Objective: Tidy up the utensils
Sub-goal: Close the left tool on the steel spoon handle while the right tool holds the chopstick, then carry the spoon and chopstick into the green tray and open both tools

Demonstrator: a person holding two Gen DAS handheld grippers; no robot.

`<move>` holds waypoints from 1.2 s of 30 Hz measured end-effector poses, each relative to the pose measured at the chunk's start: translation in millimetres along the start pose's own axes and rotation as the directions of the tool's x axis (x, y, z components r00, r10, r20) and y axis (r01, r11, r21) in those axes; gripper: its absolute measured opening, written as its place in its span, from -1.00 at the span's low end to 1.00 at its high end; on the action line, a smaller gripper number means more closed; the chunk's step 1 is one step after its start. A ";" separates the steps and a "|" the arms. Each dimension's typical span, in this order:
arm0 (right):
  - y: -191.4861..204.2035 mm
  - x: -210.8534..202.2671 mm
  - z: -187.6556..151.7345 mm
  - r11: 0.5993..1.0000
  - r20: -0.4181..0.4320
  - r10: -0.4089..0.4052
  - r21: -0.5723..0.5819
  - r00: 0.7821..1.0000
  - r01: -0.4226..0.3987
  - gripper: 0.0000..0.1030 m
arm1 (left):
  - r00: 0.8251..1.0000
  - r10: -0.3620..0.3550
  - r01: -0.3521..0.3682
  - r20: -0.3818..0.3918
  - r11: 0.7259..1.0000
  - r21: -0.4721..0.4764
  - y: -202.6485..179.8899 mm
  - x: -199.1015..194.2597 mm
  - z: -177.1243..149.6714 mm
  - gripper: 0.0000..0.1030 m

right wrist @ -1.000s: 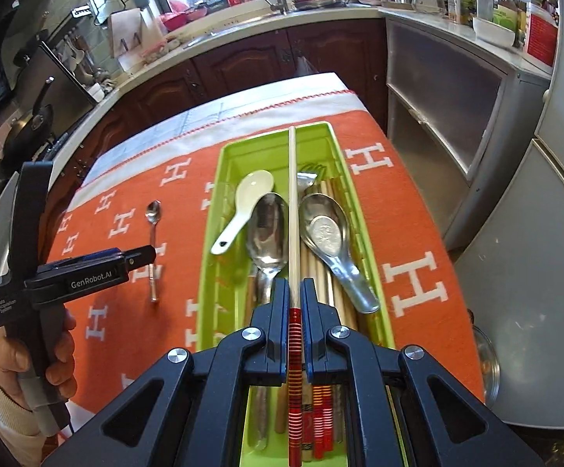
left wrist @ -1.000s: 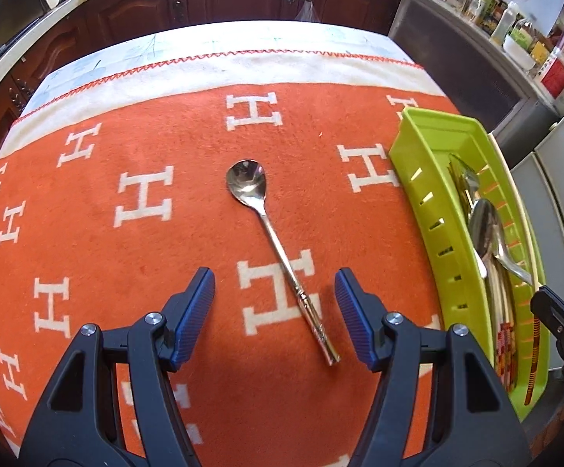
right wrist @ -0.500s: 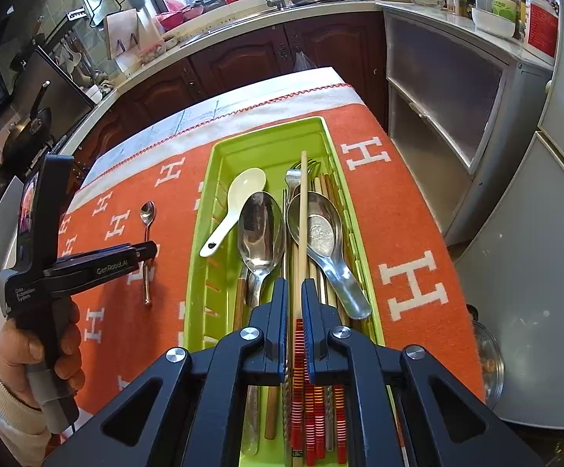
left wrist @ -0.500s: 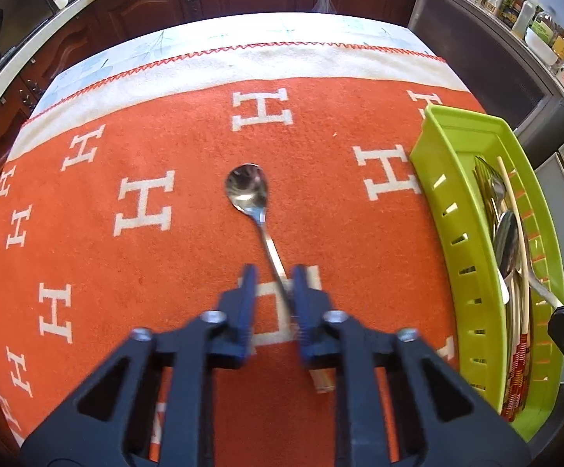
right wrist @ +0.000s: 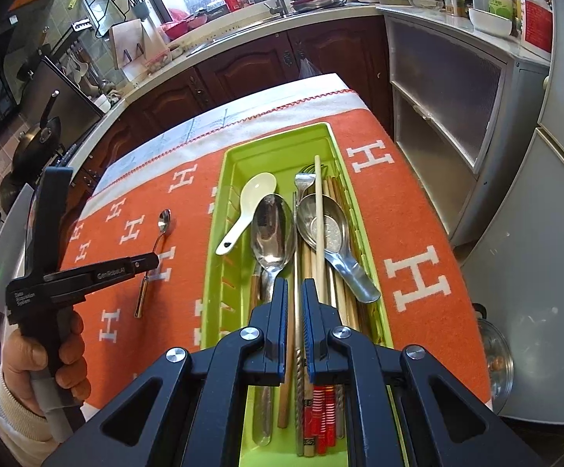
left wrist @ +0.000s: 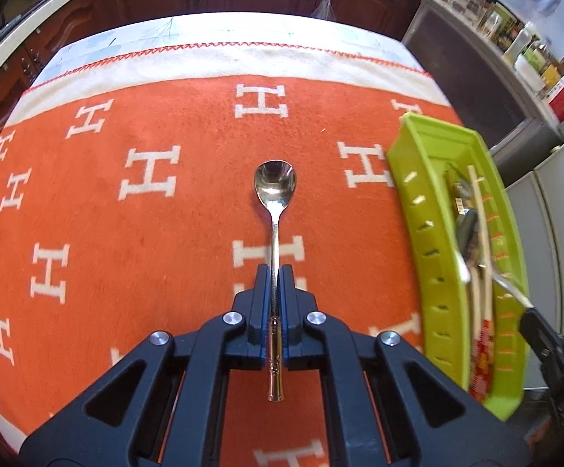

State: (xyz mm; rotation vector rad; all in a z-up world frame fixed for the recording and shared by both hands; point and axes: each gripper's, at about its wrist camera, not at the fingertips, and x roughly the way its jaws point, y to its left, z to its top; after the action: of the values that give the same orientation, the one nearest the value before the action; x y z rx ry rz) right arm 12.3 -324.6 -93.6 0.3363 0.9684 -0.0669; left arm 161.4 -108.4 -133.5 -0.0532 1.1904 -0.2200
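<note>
My left gripper (left wrist: pixel 275 272) is shut on the handle of a small steel spoon (left wrist: pixel 275 185), whose bowl points away over the orange cloth. In the right wrist view a hand holds that left gripper (right wrist: pixel 153 262) on the same spoon (right wrist: pixel 164 220), left of the green tray (right wrist: pixel 219 257). My right gripper (right wrist: pixel 295 288) hovers over the tray's near end. Its jaws are all but shut, with nothing pinched. A pale chopstick (right wrist: pixel 319 233) lies in the tray across a steel soup spoon (right wrist: pixel 336 233). Beside these rest a large steel spoon (right wrist: pixel 273 233) and a white ceramic spoon (right wrist: pixel 248 202).
An orange blanket with white H marks (left wrist: pixel 126 257) covers the table. More chopsticks with red patterned ends (right wrist: pixel 320 408) and a fork (right wrist: pixel 305 181) fill the tray. A grey cabinet (right wrist: pixel 457 116) and a metal lid (right wrist: pixel 496 354) stand past the table's right edge.
My left jaws closed from wide open onto the spoon's handle, and the spoon now points straight ahead. My right gripper let go of the pale chopstick, which dropped into the tray.
</note>
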 end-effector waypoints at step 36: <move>-16.7 -53.7 -8.8 0.998 0.039 0.020 0.061 0.999 -0.022 -0.86 | 0.979 -0.191 0.202 -0.075 0.965 0.168 -124.4 -68.0 -51.6 -0.94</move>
State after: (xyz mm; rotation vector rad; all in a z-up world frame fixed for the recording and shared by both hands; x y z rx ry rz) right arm -28.7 -342.7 -58.5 0.4002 0.9263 -0.0834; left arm 72.0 -212.6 -71.0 -0.0112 1.2201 -0.5031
